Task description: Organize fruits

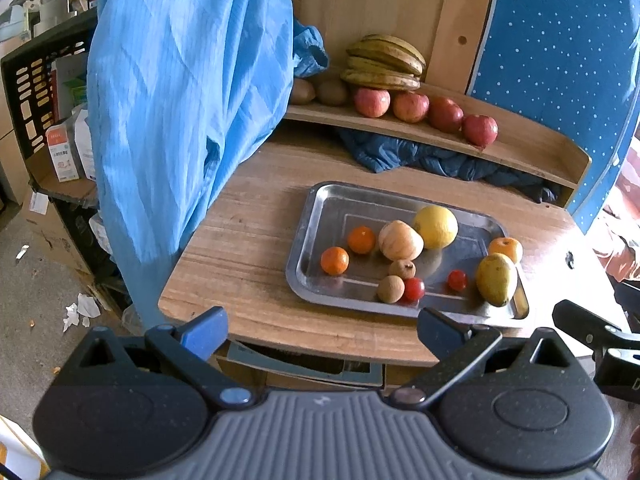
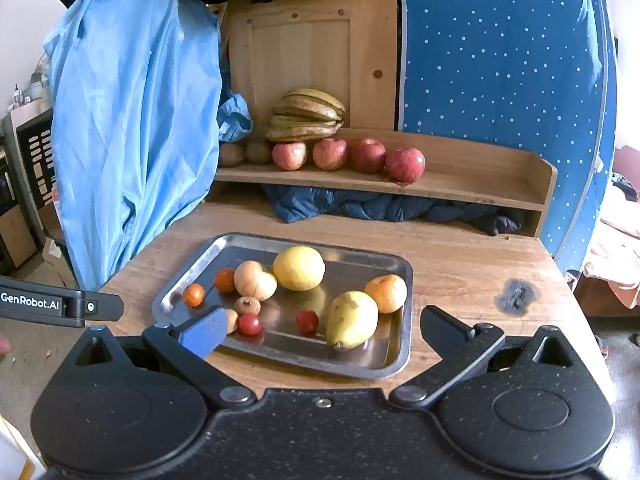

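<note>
A metal tray [image 1: 316, 216] [image 2: 384, 364] lies on the wooden table and holds a yellow lemon [image 1: 436, 227] [image 2: 299, 268], a pear [image 1: 496, 279] [image 2: 351, 319], small oranges [image 1: 361, 239] [image 2: 387, 293], a pale round fruit [image 1: 400, 240] [image 2: 254, 279], brown longans and red cherry tomatoes [image 1: 414, 289] [image 2: 307, 320]. On the wooden shelf [image 1: 532, 152] [image 2: 472, 184] behind sit bananas [image 1: 384, 62] [image 2: 307, 115], several red apples [image 1: 372, 102] [image 2: 405, 165] and kiwis. My left gripper [image 1: 322, 332] hangs open before the table's front edge. My right gripper [image 2: 320, 330] is open over the tray's near rim, holding nothing.
A light blue garment [image 1: 180, 100] [image 2: 132, 120] hangs at the left of the table. Dark blue cloth [image 1: 420, 156] [image 2: 380, 204] is stuffed under the shelf. A black crate [image 1: 36, 80] with boxes stands far left. A burn mark [image 2: 516, 295] is on the table's right side.
</note>
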{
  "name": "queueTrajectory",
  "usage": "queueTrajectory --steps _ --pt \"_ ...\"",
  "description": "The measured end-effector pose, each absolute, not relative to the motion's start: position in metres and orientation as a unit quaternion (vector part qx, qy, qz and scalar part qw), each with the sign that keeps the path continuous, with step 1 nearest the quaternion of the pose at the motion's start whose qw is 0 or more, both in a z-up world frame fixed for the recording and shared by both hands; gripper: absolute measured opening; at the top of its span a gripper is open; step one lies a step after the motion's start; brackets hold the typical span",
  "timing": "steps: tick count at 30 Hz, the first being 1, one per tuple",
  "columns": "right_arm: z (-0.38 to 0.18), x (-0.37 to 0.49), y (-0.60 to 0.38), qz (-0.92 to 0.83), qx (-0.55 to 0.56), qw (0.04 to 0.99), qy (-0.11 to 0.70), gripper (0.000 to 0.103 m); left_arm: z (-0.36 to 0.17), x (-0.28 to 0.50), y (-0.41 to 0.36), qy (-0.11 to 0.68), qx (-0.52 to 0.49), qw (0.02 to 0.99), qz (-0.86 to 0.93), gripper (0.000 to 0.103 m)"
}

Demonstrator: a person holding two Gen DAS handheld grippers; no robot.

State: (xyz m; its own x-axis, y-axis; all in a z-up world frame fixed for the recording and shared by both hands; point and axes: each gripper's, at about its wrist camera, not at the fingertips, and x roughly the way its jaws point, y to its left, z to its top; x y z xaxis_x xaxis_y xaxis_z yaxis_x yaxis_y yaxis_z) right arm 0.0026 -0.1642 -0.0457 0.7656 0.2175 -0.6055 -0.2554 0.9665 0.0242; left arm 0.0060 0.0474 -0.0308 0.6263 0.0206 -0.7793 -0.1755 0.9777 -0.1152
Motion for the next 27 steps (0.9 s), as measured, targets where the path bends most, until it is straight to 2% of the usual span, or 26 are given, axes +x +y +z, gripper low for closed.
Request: queueTrajectory --steps 27 --pt "-0.0522 -0.0037 -0.1659 0.119 -0.024 0.932 0.341 0.102 -0.0292 -0.0002 0.0467 0.432 -0.090 0.896 0.056 0.102"
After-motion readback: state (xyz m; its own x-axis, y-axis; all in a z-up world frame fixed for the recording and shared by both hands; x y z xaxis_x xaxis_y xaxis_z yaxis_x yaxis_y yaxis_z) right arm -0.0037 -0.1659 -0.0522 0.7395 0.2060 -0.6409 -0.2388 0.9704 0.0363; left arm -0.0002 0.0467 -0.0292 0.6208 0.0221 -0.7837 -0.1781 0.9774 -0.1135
